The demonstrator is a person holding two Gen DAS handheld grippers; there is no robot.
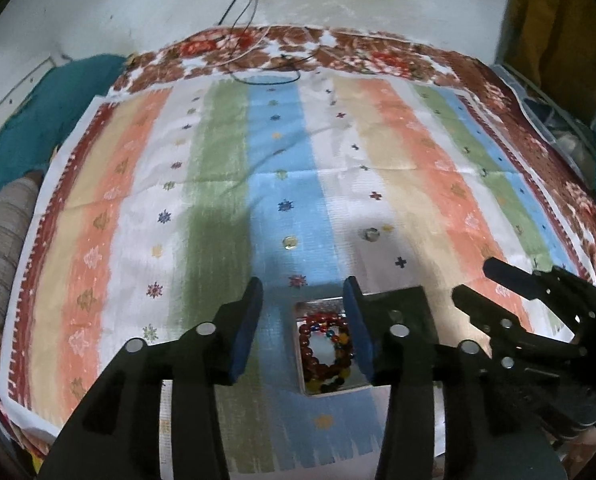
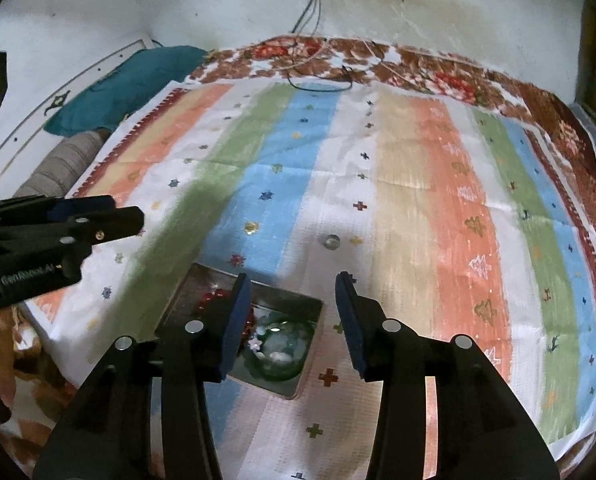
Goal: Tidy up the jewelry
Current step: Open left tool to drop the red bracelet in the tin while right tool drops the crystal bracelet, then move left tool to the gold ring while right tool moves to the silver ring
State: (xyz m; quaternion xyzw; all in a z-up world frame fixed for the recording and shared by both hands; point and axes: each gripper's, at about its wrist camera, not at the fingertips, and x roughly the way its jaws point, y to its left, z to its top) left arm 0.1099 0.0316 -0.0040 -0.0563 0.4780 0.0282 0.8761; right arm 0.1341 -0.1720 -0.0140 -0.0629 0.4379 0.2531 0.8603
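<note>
A shallow metal tray (image 1: 298, 350) lies on the striped cloth near the front; it also shows in the right wrist view (image 2: 201, 280). In it lie a red and multicoloured bead bracelet (image 1: 316, 346) and a green bangle (image 2: 281, 372) with pale pieces inside. Two small clear gems lie on the cloth further back: one on the blue stripe (image 1: 288, 242) (image 2: 250, 227), one on the white stripe (image 1: 370, 234) (image 2: 331, 241). My left gripper (image 1: 304, 286) is open and empty above the tray. My right gripper (image 2: 291, 282) is open and empty over the tray's right end.
The striped cloth (image 1: 410, 184) covers a floral blanket (image 1: 338, 52) on a bed against a white wall. A teal pillow (image 1: 37, 112) and a grey roll (image 1: 1, 236) lie at the left. Cables (image 1: 273, 76) hang onto the far edge. The right gripper shows at right in the left wrist view (image 1: 498, 280).
</note>
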